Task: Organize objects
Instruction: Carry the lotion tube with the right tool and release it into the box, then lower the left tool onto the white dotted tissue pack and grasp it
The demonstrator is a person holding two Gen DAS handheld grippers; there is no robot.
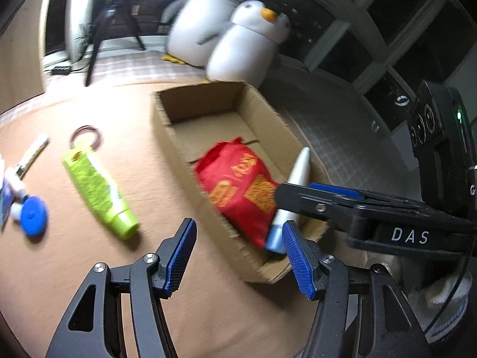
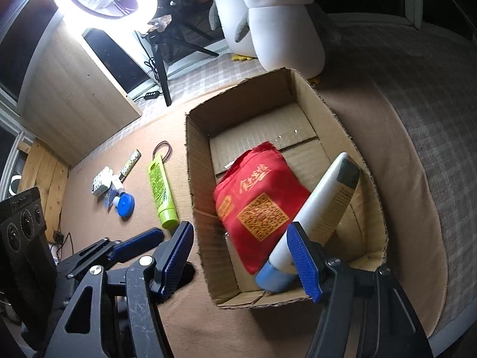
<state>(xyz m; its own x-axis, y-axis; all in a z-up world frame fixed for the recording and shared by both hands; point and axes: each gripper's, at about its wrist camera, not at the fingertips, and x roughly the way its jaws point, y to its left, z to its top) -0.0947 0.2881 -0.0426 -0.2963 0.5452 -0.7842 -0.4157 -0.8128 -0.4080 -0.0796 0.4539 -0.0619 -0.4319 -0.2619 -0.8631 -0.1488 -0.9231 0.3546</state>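
Note:
An open cardboard box (image 1: pixel 167 137) (image 2: pixel 190 164) stands on the tan blanket. Inside it lies a red pouch (image 1: pixel 238 185) (image 2: pixel 259 197). A white tube with a blue cap (image 1: pixel 299 167) (image 2: pixel 325 197) leans cap-down on the box's right wall. My right gripper (image 2: pixel 240 256) (image 1: pixel 295 188) is open over the box's near end; the tube's lower part stands between its jaws, close beside the right pad (image 2: pixel 304 262). My left gripper (image 1: pixel 238 256) (image 2: pixel 137 240) is open and holds nothing, just left of the box's near corner.
Left of the box on the blanket lie a green tube (image 1: pixel 95 188) (image 2: pixel 159 188), a brown hair tie (image 1: pixel 100 138), a patterned stick (image 1: pixel 34 152), a small white bottle and a blue round cap (image 1: pixel 34 214) (image 2: pixel 125 204). Two plush penguins (image 1: pixel 247 41) (image 2: pixel 283 29) sit behind the box.

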